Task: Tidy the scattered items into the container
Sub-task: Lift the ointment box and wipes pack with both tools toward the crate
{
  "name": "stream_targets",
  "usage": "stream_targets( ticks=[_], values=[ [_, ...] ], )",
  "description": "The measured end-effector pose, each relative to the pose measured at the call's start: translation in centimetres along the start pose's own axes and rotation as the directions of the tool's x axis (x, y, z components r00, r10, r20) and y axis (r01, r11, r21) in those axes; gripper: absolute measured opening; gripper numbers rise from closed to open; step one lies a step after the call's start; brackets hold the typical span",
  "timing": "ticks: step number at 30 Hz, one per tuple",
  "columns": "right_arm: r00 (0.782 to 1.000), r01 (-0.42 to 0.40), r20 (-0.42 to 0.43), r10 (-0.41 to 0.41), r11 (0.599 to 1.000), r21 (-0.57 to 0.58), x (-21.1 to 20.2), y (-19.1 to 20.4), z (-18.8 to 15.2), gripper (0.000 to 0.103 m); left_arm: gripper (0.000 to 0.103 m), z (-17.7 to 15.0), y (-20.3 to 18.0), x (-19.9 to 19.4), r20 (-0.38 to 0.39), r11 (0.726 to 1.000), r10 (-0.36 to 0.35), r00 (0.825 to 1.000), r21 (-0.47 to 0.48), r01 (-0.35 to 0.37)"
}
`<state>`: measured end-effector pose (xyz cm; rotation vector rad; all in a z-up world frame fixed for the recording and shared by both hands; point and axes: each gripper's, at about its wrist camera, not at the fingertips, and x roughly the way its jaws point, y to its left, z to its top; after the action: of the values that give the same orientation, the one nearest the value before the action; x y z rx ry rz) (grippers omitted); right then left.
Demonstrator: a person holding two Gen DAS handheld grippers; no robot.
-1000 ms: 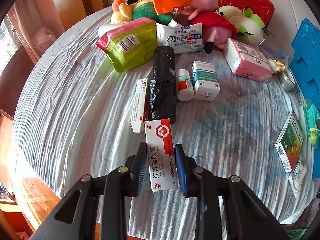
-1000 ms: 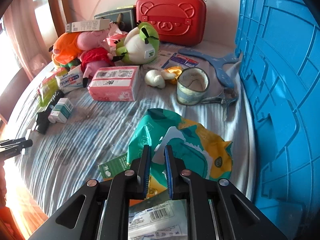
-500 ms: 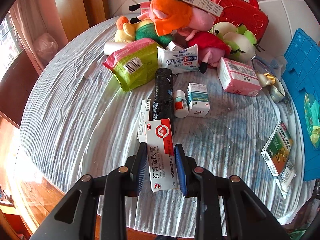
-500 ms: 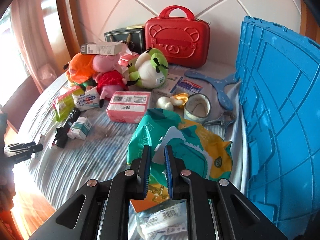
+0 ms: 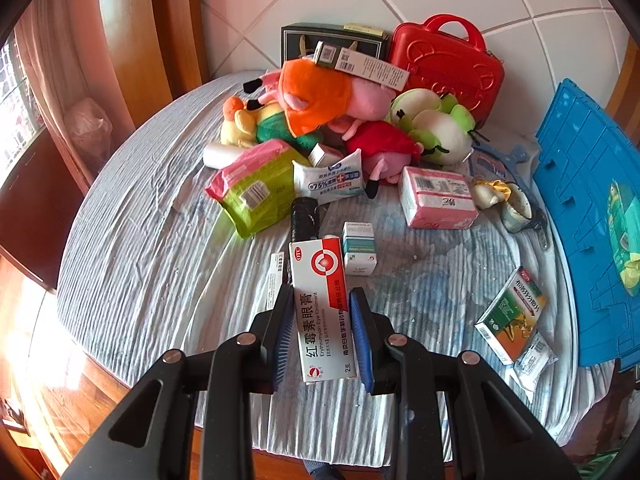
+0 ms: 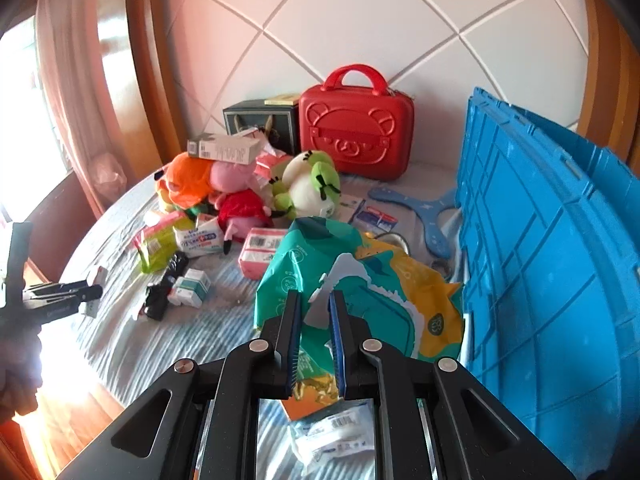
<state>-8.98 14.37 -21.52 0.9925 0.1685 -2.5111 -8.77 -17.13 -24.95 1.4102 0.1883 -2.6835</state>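
Note:
My left gripper [image 5: 322, 312] is shut on a red-and-white ointment box [image 5: 322, 304] and holds it above the bed. My right gripper [image 6: 314, 320] is shut on a green-and-yellow soft packet [image 6: 360, 292], lifted beside the blue crate [image 6: 552, 264]. The crate also shows in the left wrist view [image 5: 588, 216] at the right edge. The left gripper shows in the right wrist view [image 6: 60, 292] at far left. Scattered items lie on the striped bedsheet [image 5: 140, 256].
On the bed are plush toys [image 5: 328, 100], a red case [image 5: 448, 64], a pink tissue pack [image 5: 438, 198], a green-pink packet [image 5: 256, 188], a wipes pack [image 5: 332, 178], a black roll [image 5: 305, 216], a small teal box [image 5: 359, 248], a green box [image 5: 512, 312] and a cup [image 5: 518, 208].
Both grippers have risen with their loads. The bed items look smaller and lower in both views, and the right gripper's packet now stands higher against the crate wall.

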Motion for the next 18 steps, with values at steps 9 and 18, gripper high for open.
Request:
stream_targets(
  ticks=[9,18],
  values=[
    [0.991,-0.021,0.129,0.022,1.0,-0.011,-6.3,0.5,3.8,0.014,0.027,3.8,-4.0,-4.1,0.071,0.995,-0.059,0.996,0.079,0.054],
    [0.975,-0.015,0.222,0.015,1.0,0.001,-10.9,-1.8,6.1,0.014,0.027,7.9,-9.9,-8.6,0.149,0.977,-0.159,0.976,0.166,0.134]
  ],
)
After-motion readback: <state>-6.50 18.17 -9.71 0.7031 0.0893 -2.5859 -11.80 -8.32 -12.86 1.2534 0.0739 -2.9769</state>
